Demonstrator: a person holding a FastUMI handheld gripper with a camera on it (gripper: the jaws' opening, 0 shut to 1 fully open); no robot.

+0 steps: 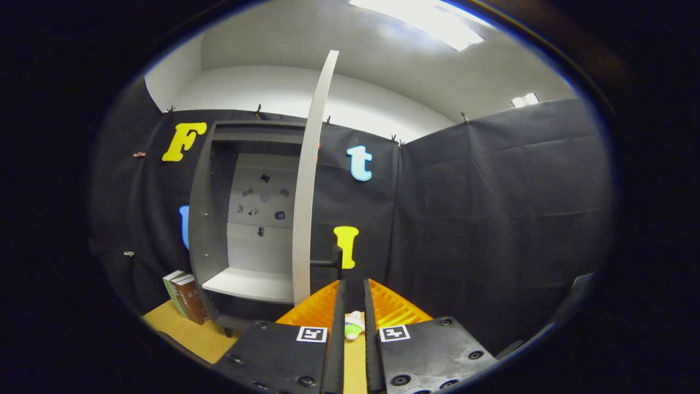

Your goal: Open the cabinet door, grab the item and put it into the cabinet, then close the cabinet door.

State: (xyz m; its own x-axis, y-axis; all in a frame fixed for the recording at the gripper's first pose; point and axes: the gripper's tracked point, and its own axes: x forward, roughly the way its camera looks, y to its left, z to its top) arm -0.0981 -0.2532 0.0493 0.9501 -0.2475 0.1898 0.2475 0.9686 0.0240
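The grey cabinet (210, 219) stands on the table against the back wall, its inside bare above a white shelf (249, 283). Its white door (307, 186) is swung out and seen edge-on, with the black handle (337, 261) sticking out to the right. My gripper (354, 282) sits just below and in front of that handle. The orange fingers (314, 312) stand a narrow gap apart with nothing between them. Through the gap, a small white and green item (354, 325) lies on the tan table (186, 334).
Two or three books (186, 298) stand upright on the table, just left of the cabinet's foot. Black cloth walls close in the booth behind and to the right. A dark curved edge (574, 295) shows low on the right.
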